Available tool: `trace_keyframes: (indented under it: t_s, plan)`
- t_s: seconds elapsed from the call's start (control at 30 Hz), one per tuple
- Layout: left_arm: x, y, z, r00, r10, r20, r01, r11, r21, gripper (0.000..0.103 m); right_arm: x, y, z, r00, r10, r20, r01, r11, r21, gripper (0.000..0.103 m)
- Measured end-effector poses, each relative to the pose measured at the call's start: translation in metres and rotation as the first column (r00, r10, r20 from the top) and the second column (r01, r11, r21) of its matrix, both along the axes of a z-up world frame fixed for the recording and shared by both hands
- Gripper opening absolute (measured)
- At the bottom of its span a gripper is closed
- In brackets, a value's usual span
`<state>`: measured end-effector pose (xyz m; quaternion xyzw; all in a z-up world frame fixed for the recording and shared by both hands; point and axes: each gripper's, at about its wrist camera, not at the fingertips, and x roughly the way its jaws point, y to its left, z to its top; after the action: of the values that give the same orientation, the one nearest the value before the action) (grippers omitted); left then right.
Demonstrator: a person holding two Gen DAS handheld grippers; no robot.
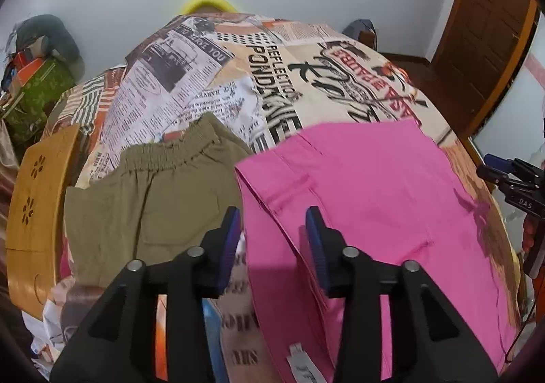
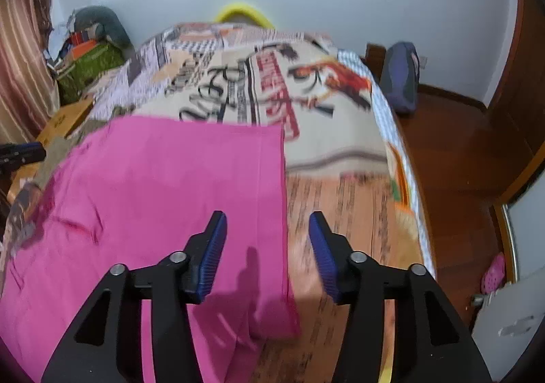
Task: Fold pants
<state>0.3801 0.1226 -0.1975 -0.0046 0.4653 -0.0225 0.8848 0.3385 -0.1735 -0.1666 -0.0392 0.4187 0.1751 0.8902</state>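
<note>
bed (image 1: pixel 306 76) | newsprint cover | on it: pink pants (image 1: pixel 374 195), olive shorts (image 1: pixel 153 195)

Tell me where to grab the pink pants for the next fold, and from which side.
Take the pink pants at the long straight edge on their right, near the corner closest to the right tool. That edge lies flat and exposed on the printed bedspread, and the open tool already straddles it, so come straight down and pinch. The left tool, also open, could likely take the opposite edge beside the olive pants.
</note>
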Motion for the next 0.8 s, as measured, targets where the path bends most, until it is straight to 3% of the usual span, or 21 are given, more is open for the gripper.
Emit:
trace_keyframes:
  t_s: [0.27,0.47,0.63,0.8]
  plan:
    - [0.046,0.013,-0.025,0.999,-0.001,-0.043,0.001,1.0,0.0,0.041,0.05,0.015,-0.008,1.0,0.009,0.024,-0.009,1.0,-0.021,0.05]
    - [0.067,0.026,-0.054,0.995,-0.012,-0.096,0.011,1.0,-0.012,0.041,0.085,0.02,-0.027,1.0,0.019,-0.024,-0.019,1.0,-0.018,0.05]
    - [0.074,0.027,-0.07,0.995,-0.047,-0.092,0.045,0.999,-0.022,0.041,0.107,0.027,-0.046,0.993,0.069,-0.093,-0.071,0.997,-0.019,0.05]
    - [0.076,0.028,-0.074,0.993,-0.073,-0.094,0.067,0.996,-0.063,0.033,0.119,0.033,-0.057,0.991,0.086,-0.106,-0.088,0.996,-0.016,0.046]
